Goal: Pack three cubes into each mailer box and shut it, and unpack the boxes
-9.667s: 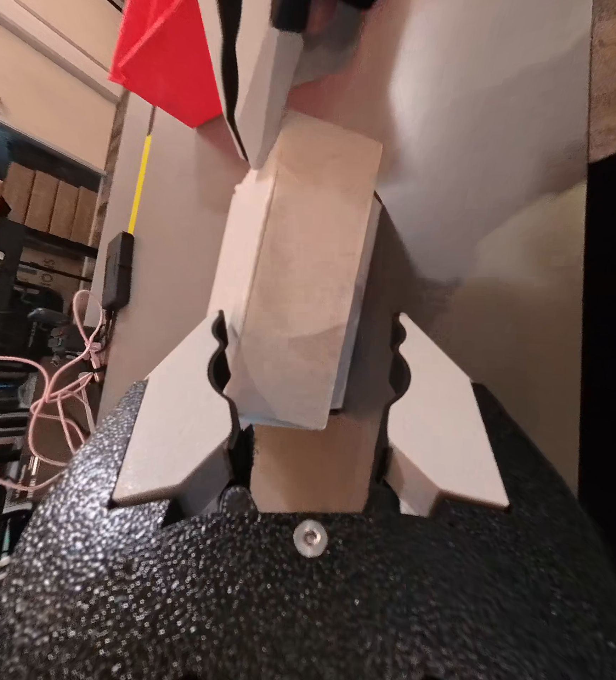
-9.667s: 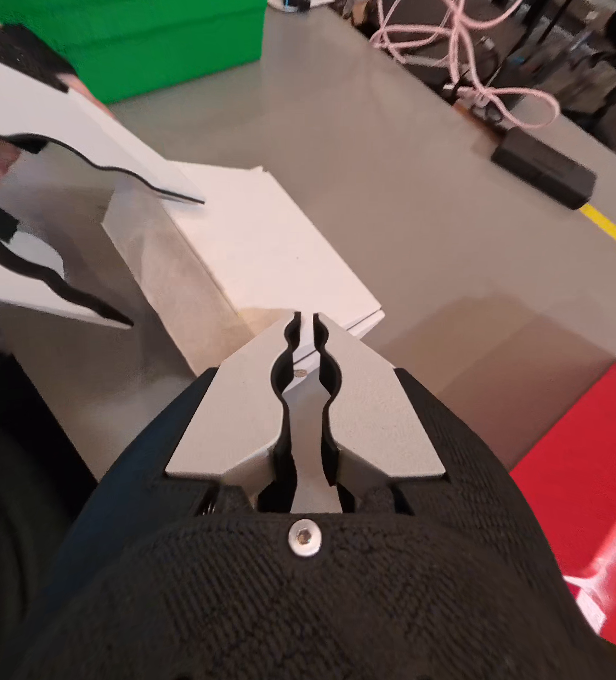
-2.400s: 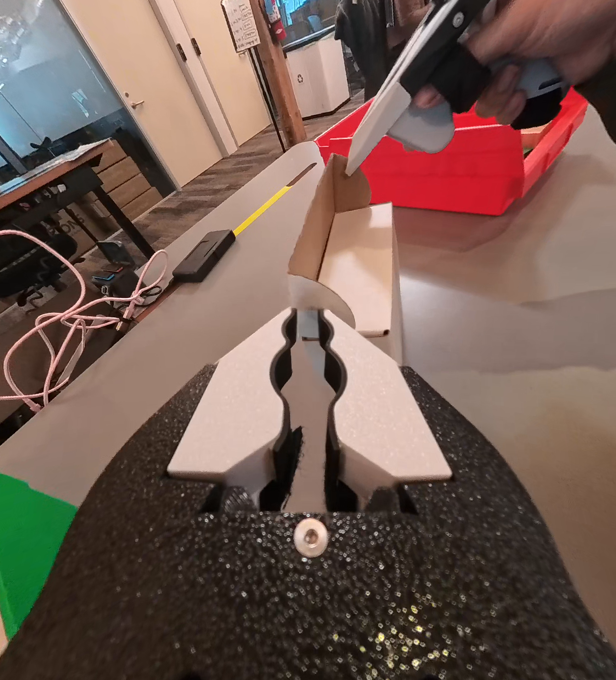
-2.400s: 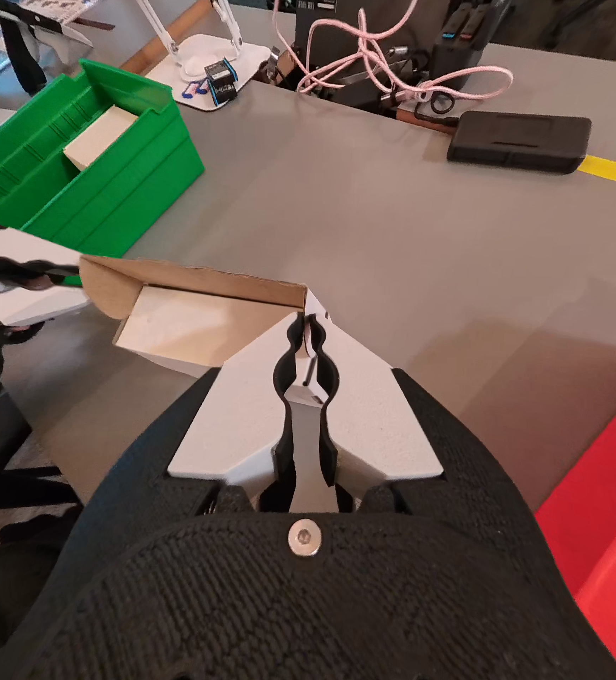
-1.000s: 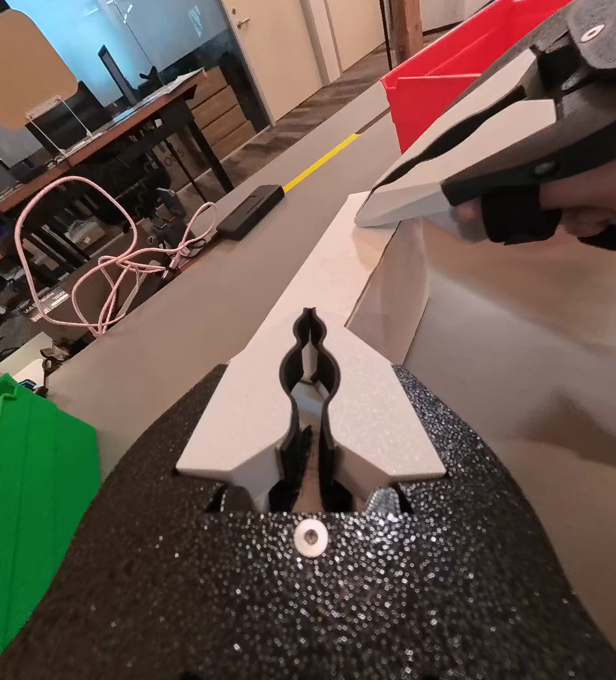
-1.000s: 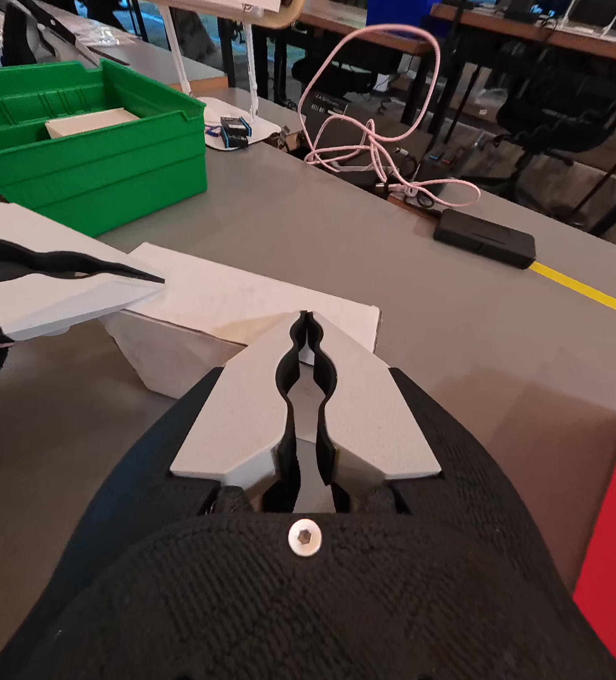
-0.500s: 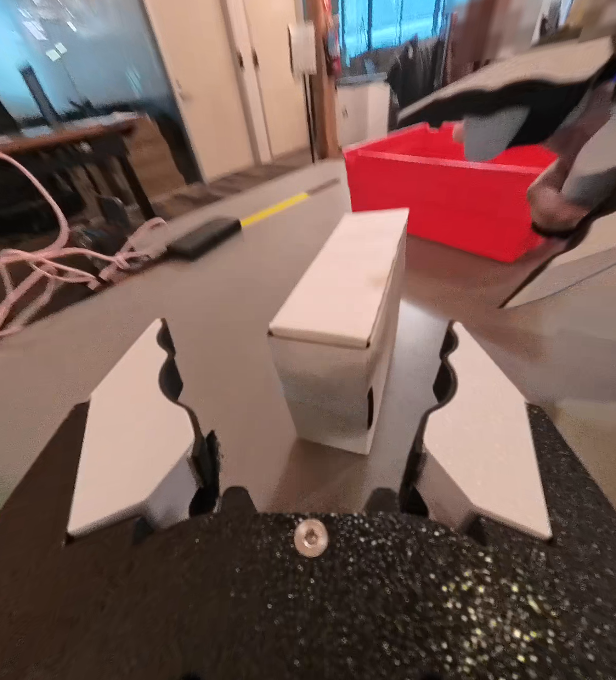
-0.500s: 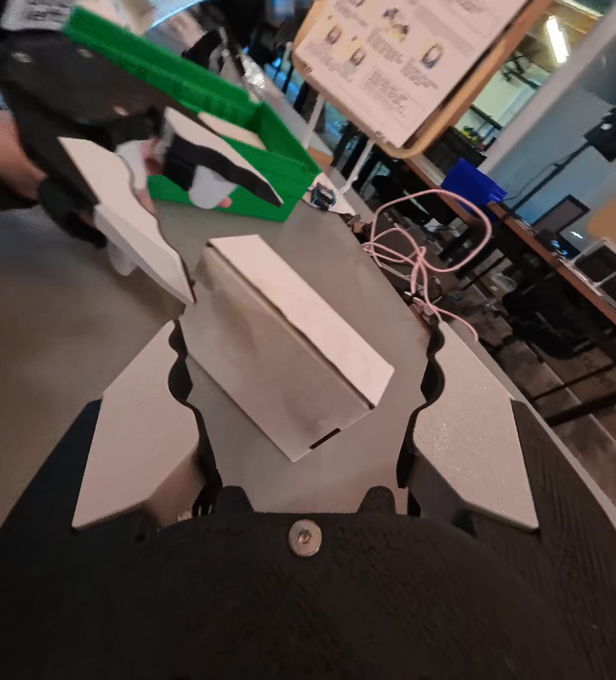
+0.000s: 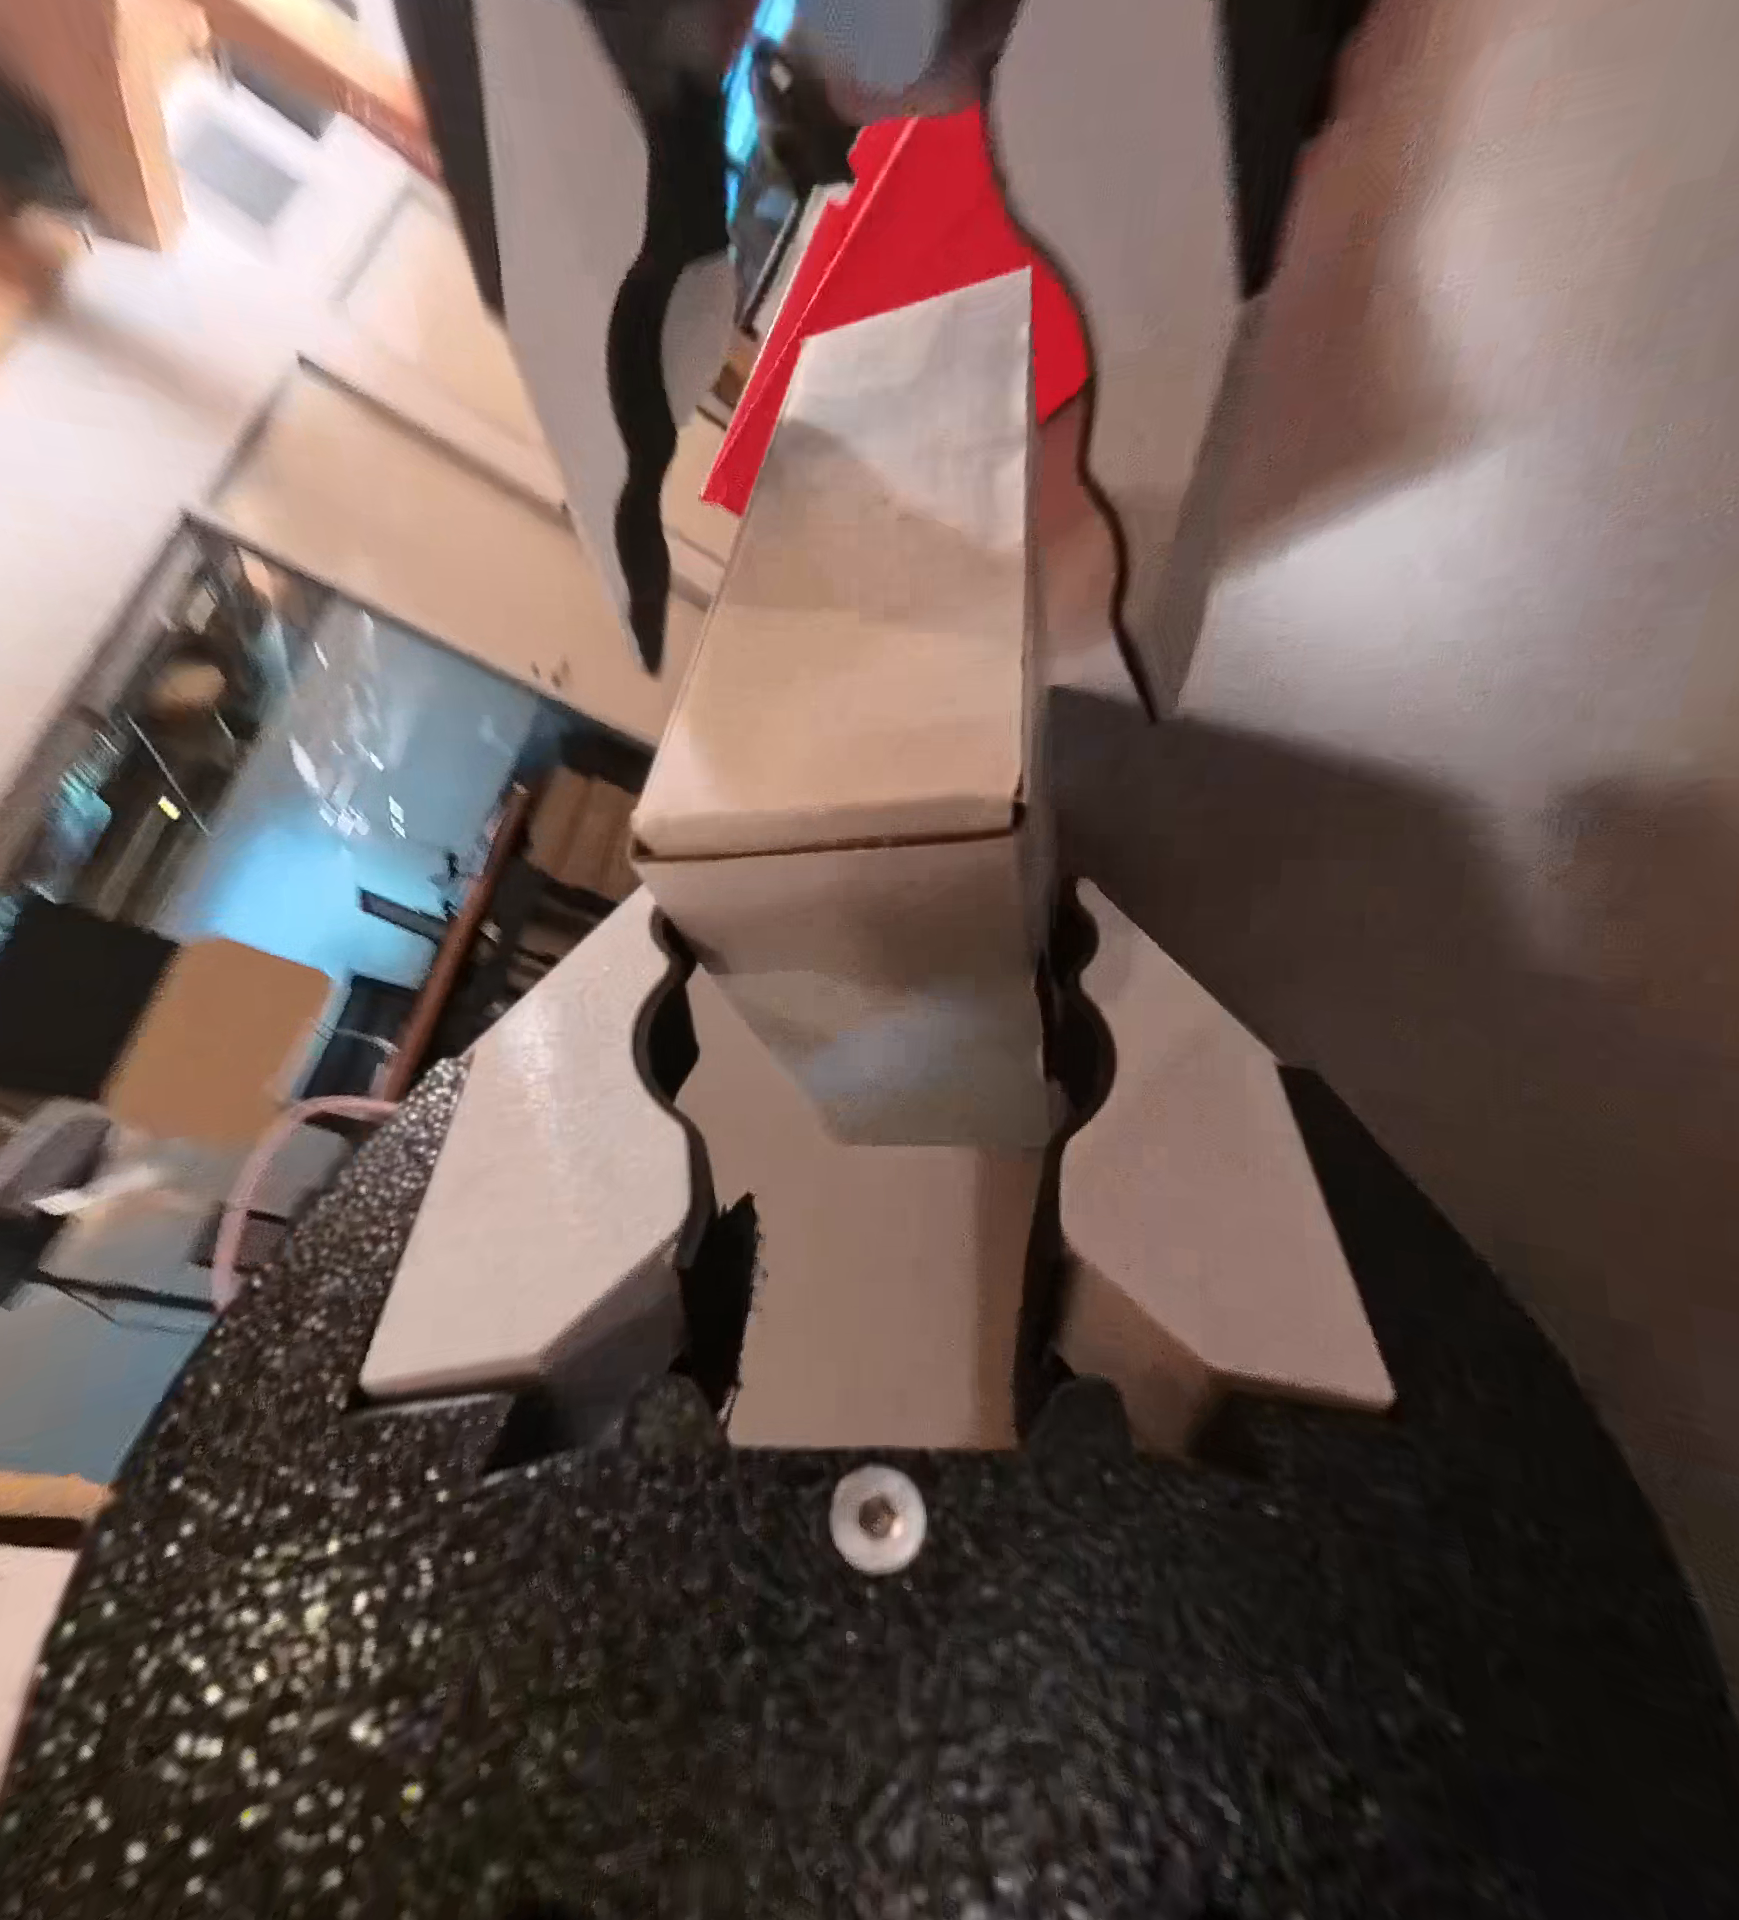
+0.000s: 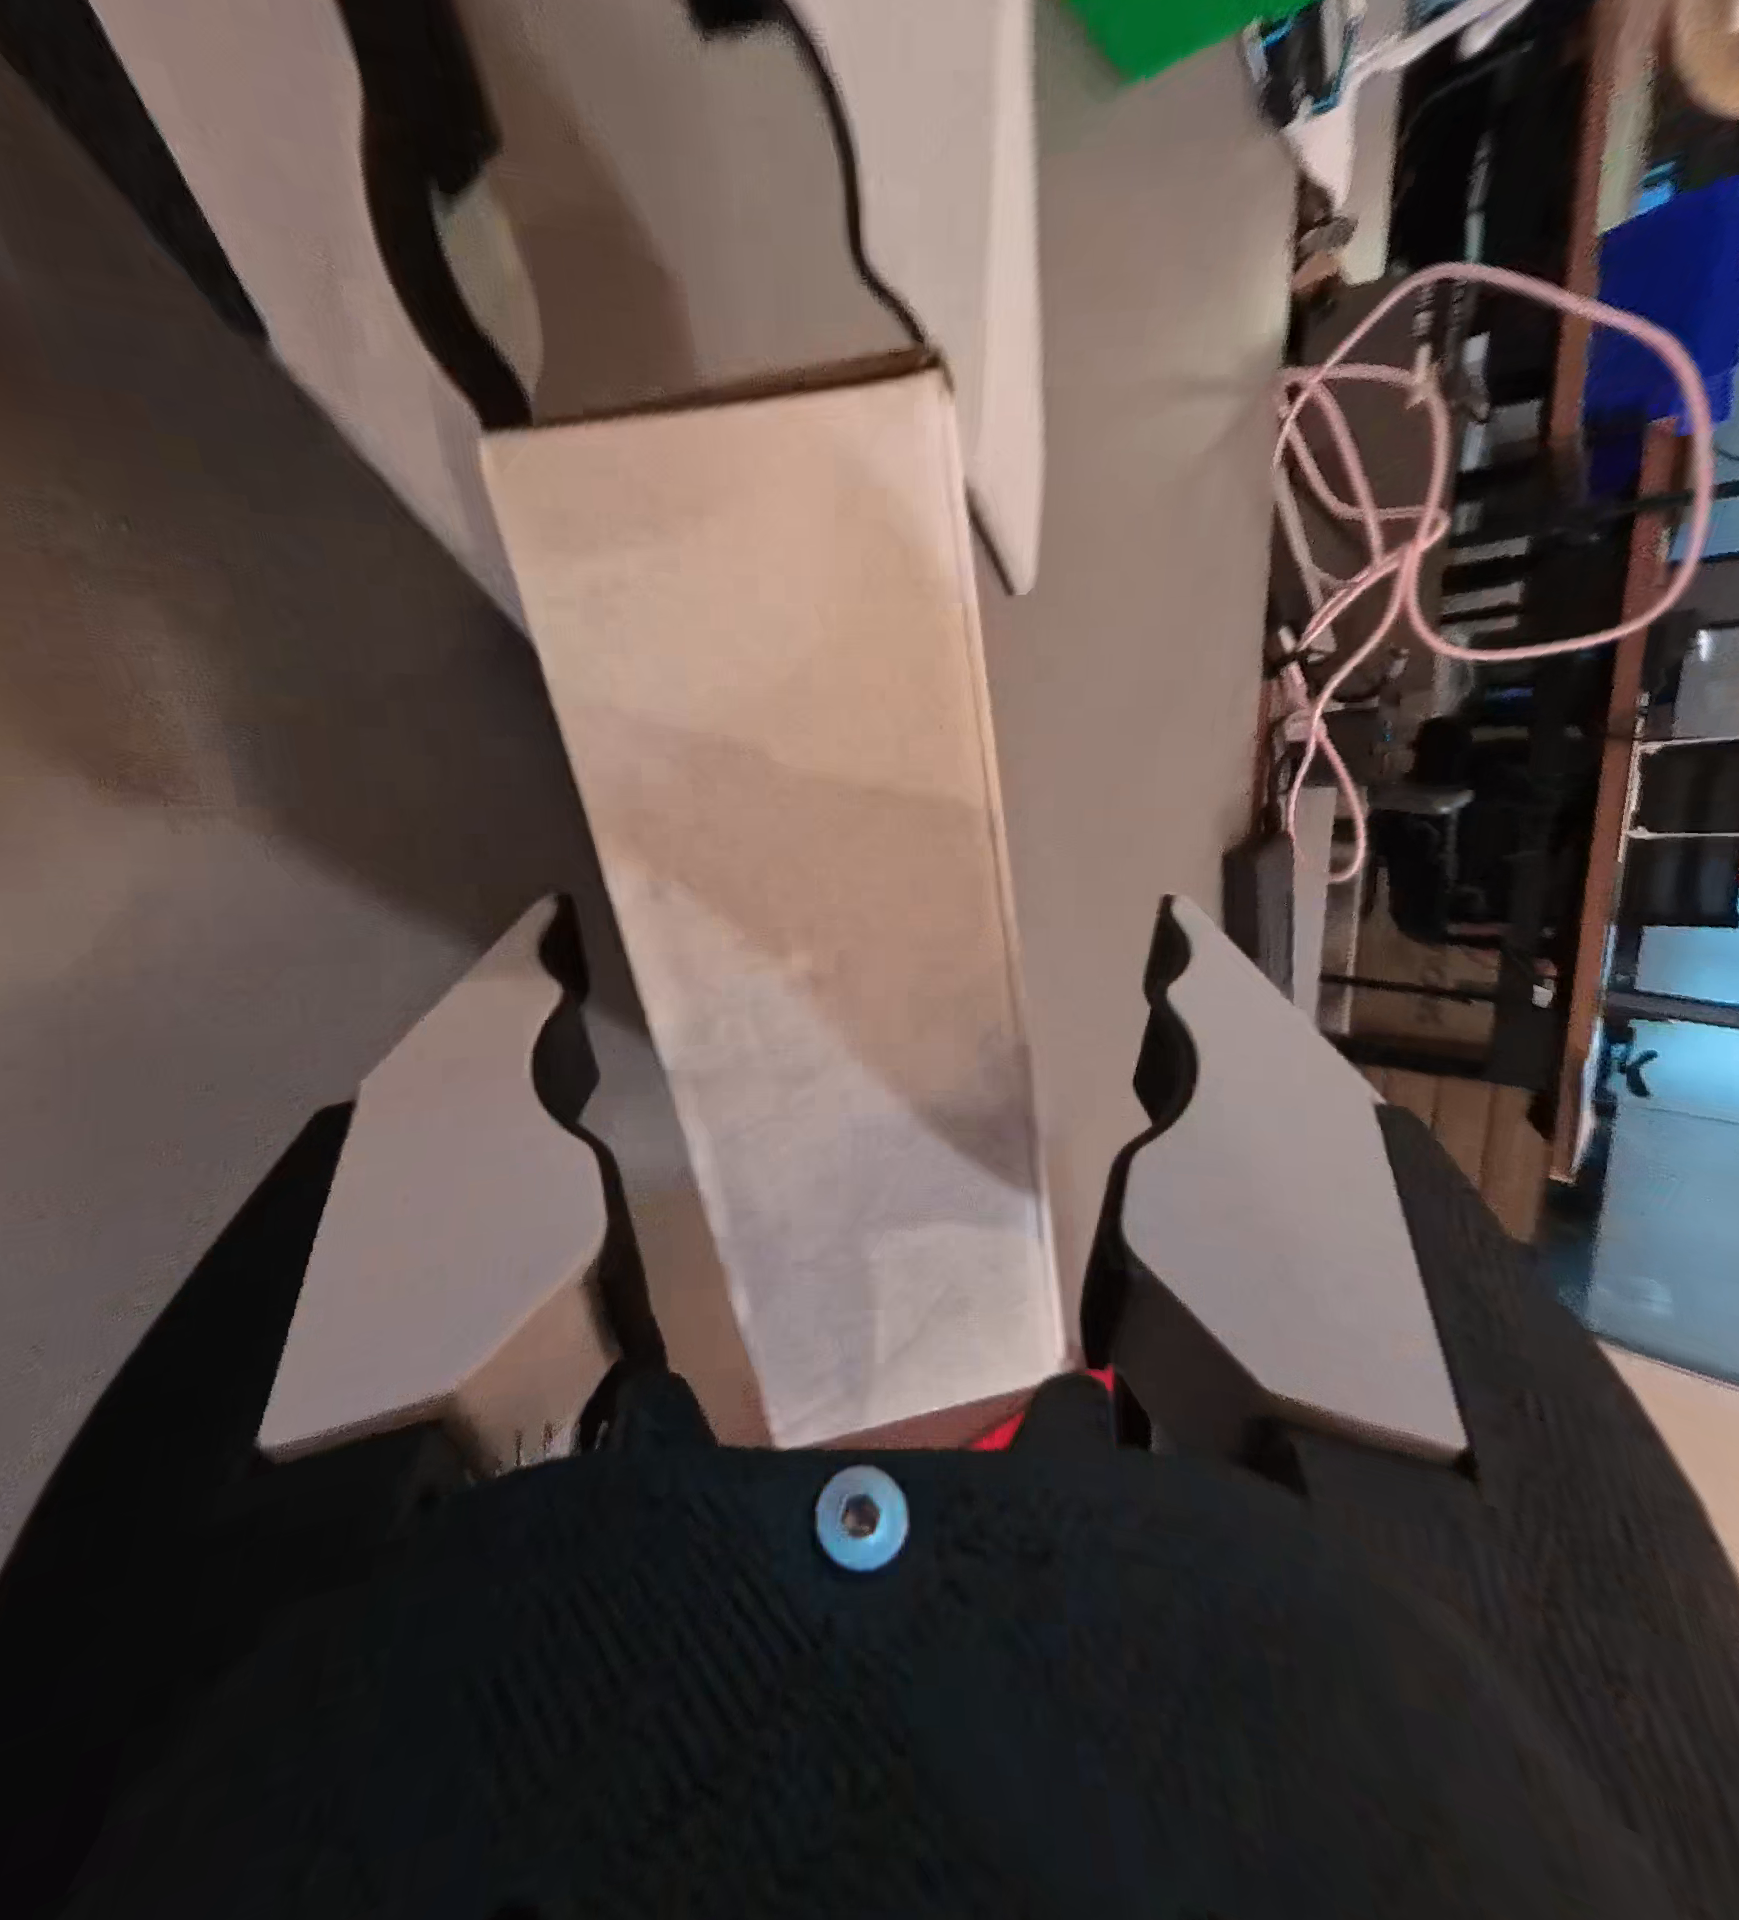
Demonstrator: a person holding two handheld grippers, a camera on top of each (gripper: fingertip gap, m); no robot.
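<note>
Half a second before, the closed white box stood on the counter between both spread pairs of tongs; by now both views had tipped sideways and the left tongs (image 9: pixel 860 920) had narrowed onto it. In the left wrist view the box (image 9: pixel 875 665) ran up the middle of the frame, its near end pinched between the two fingertips (image 9: pixel 626 966), which pressed on its sides. At the top of that frame the right tongs reached in from the far end, one finger on each side of the box, with a red bin (image 9: pixel 948 229) behind them. In the right wrist view the right tongs (image 10: pixel 860 914) stood spread, the box (image 10: pixel 771 779) lying between the fingers with a gap on both sides. The grey counter (image 10: pixel 169 727) filled the left of that frame; a pink cable (image 10: pixel 1467 468) looped at upper right, a green bin (image 10: pixel 1177 31) at the top edge.
</note>
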